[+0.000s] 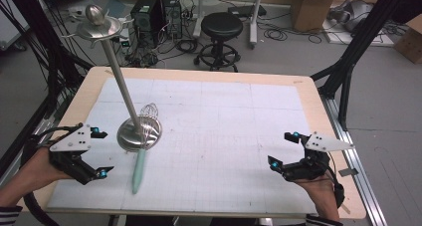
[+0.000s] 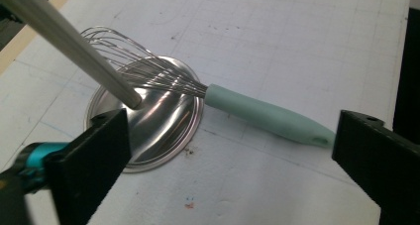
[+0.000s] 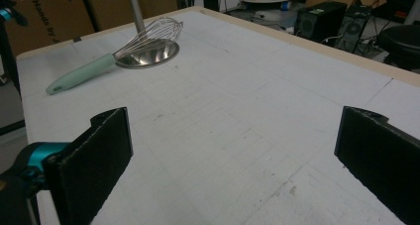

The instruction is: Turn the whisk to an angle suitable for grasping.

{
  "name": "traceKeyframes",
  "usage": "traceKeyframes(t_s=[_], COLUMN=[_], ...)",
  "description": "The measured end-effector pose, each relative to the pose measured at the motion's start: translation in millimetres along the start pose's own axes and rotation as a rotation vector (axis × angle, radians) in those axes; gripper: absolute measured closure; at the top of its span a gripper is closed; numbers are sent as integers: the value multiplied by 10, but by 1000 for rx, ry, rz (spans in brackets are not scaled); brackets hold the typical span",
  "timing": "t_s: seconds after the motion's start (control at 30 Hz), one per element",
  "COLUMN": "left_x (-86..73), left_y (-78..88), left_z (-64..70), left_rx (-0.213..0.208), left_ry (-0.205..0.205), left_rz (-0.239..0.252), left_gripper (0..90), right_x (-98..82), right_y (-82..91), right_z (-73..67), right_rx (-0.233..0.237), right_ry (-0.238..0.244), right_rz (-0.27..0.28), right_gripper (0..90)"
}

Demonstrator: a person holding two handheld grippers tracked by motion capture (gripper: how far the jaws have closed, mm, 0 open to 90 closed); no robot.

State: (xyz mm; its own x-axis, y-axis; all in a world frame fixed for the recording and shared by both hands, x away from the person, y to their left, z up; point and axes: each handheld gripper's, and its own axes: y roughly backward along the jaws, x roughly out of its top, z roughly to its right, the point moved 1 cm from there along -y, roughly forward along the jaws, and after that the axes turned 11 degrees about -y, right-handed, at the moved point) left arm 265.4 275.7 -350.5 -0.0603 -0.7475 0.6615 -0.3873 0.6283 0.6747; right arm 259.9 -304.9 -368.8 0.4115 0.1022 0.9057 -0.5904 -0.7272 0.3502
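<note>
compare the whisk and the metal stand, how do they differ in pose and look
The whisk lies flat on the mat; the metal stand rises upright on its pole. The whisk has a mint-green handle; the stand is bare silver metal throughout. Both share shiny metal parts, and the whisk's wires rest over the stand's round base.

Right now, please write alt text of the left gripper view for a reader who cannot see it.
A whisk with a mint-green handle lies with its wires over the round base of a metal stand on a white gridded mat. The left gripper frames it, jaws open, holding nothing.
</note>
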Motion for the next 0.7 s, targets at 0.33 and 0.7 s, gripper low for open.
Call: traceKeyframes(t_s=[0.33, 0.7], left_x=[37, 39], left_y=[-127, -247], left_z=[7, 50], left_rx=[-80, -169], left_ry=[-20, -45], left_rz=[-47, -89], left_gripper=[217, 514], right_x=[7, 6], right_y=[-16, -2], right_z=[-14, -9], right_rx=[11, 10], right_ry=[0, -5], right_rz=[-2, 0], right_gripper=[4, 5])
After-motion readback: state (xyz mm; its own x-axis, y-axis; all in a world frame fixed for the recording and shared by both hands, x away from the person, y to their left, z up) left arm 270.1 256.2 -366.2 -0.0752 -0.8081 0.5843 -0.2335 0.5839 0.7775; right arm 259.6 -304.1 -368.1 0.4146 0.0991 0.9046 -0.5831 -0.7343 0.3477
